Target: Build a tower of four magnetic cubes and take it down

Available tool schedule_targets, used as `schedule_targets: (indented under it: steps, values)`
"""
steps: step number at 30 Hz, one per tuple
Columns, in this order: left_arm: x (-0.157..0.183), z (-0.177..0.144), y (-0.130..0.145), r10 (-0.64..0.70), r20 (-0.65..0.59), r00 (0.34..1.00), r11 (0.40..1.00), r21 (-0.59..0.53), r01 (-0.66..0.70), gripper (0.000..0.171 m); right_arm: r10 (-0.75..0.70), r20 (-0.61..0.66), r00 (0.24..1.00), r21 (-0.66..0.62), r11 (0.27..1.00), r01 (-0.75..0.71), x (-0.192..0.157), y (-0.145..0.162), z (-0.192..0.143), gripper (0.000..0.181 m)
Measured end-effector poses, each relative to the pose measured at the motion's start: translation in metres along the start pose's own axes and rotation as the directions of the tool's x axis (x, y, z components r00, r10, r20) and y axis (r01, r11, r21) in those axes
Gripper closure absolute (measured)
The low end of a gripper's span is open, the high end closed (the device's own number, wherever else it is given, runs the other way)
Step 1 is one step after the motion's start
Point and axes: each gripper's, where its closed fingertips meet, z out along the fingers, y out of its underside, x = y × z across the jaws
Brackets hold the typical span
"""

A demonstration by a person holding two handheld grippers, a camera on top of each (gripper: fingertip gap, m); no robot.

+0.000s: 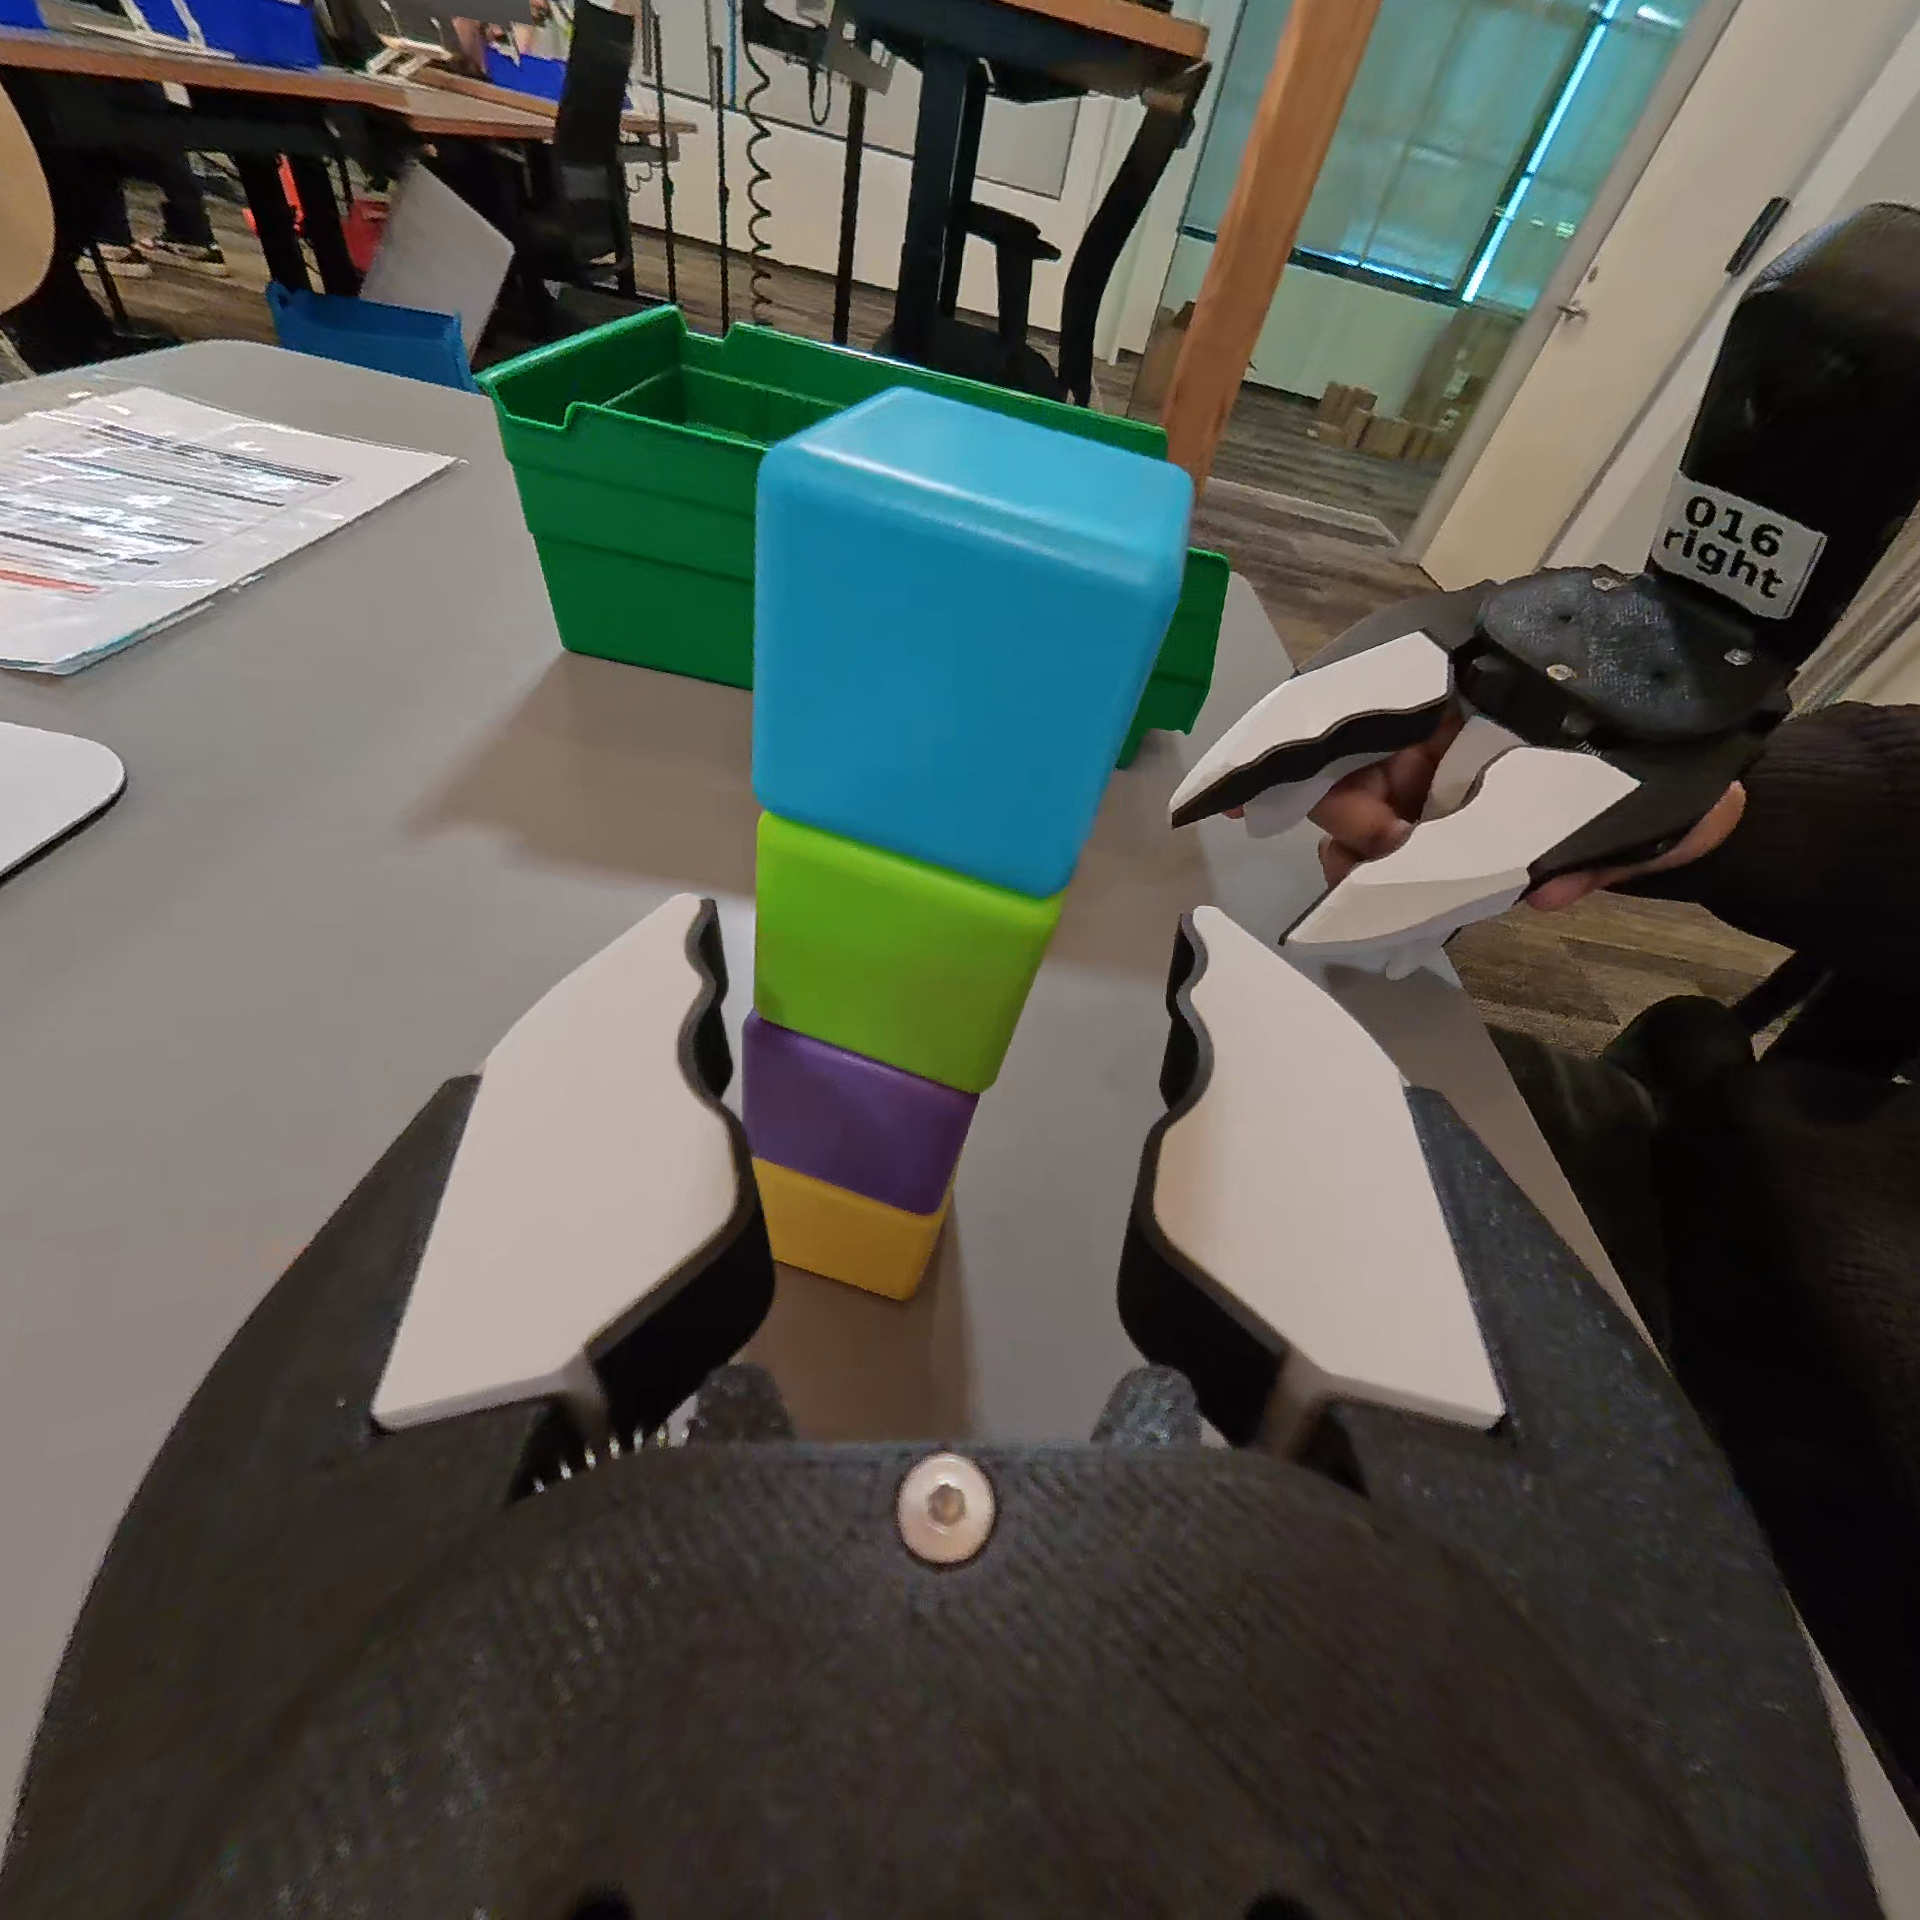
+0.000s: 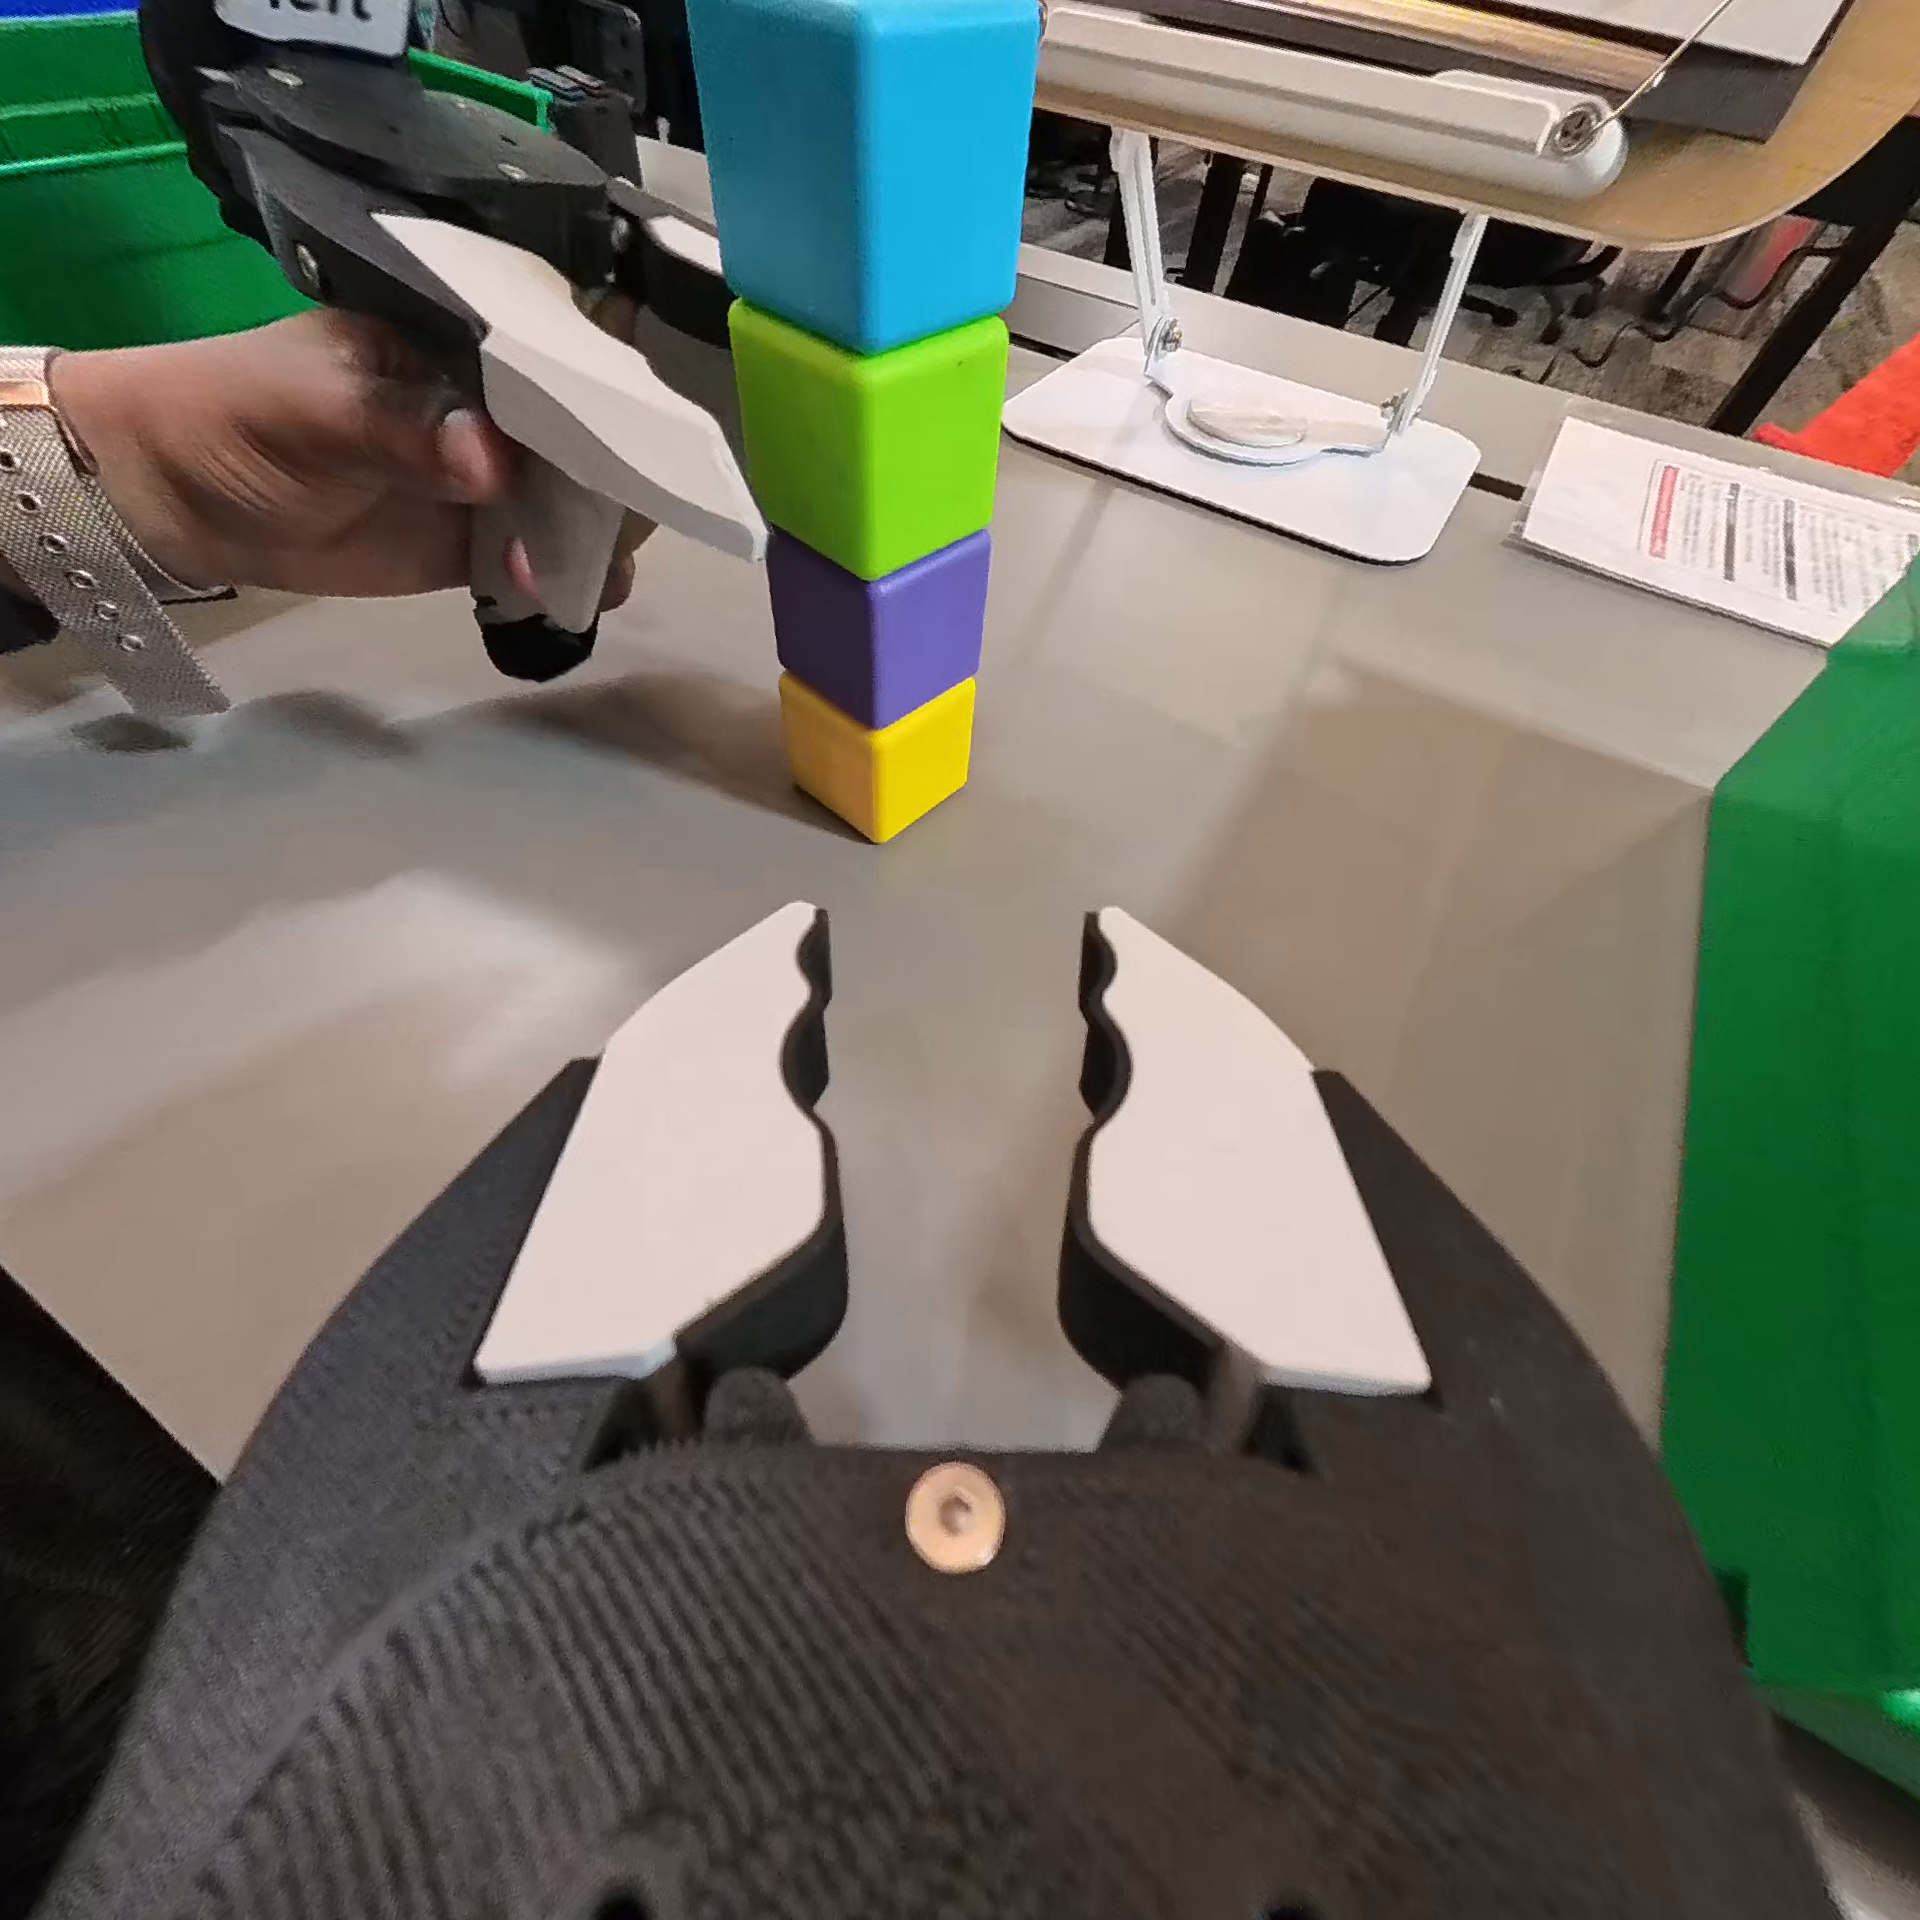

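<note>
Fingers of the left gripper (image 1: pixel 940 1039) stand apart, flanking the tower at the green (image 1: pixel 899 951) and purple cubes (image 1: pixel 854 1114), clamped on nothing; whether a pad touches we cannot tell. Right gripper (image 2: pixel 954 977) fingers are likewise apart and empty, near the tower, at 3 o'clock of it in the left wrist view. Largest first: the bench (image 1: pixel 312 935) carries a green bin (image 1: pixel 644 540) at 12 o'clock, then the blue cube (image 1: pixel 961 644) topping green, purple and yellow (image 1: pixel 847 1231). We judge the stack top-heavy: any contact should be slow, square and level.
</note>
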Motion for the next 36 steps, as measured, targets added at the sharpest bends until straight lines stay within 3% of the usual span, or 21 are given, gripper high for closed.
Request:
schedule_targets:
  steps: [8,29,36]
  values:
    - [0.002,-0.010,0.005,-0.076,-0.029,0.997,0.997,-0.019,0.075,0.101,0.009,-0.013,1.000,-0.006,1.000,-0.009,0.005,0.002,-0.001,0.135]
    - [0.001,0.000,0.002,0.010,0.007,1.000,1.000,0.020,-0.010,0.097,0.017,-0.006,1.000,-0.015,1.000,-0.017,0.005,0.004,0.001,0.134]
    - [-0.001,0.003,0.003,0.048,0.043,0.998,0.999,0.006,-0.048,0.103,0.016,-0.006,1.000,-0.020,1.000,-0.016,0.004,0.005,0.001,0.134]
